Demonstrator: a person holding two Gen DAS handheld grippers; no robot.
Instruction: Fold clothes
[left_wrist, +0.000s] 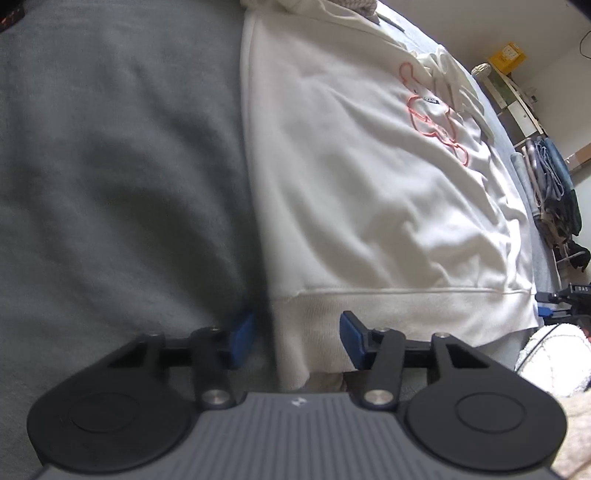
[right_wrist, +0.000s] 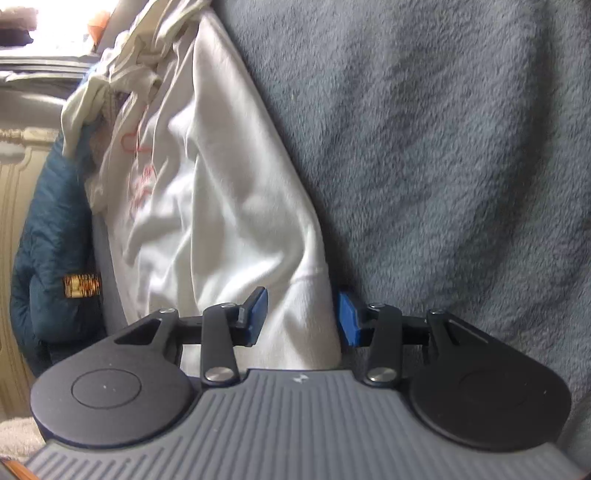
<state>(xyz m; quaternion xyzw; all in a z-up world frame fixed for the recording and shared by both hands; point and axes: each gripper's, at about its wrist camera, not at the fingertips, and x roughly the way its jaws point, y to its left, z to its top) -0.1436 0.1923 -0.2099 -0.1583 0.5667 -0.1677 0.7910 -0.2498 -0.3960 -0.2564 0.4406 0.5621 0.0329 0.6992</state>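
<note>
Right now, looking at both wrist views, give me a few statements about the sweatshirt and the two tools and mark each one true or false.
1. The white sweatshirt lies spread on a grey blanket. True.
2. The sweatshirt carries a solid blue square print. False: the print is a pink-red outline drawing.
3. The left tool has a corner of the ribbed hem between its pads, with the pads not yet pressed on it. True.
4. The right tool hangs over bare blanket, away from the cloth. False: the sweatshirt's other hem corner sits between its pads.
5. A rumpled cream garment lies at the sweatshirt's far end. True.
</note>
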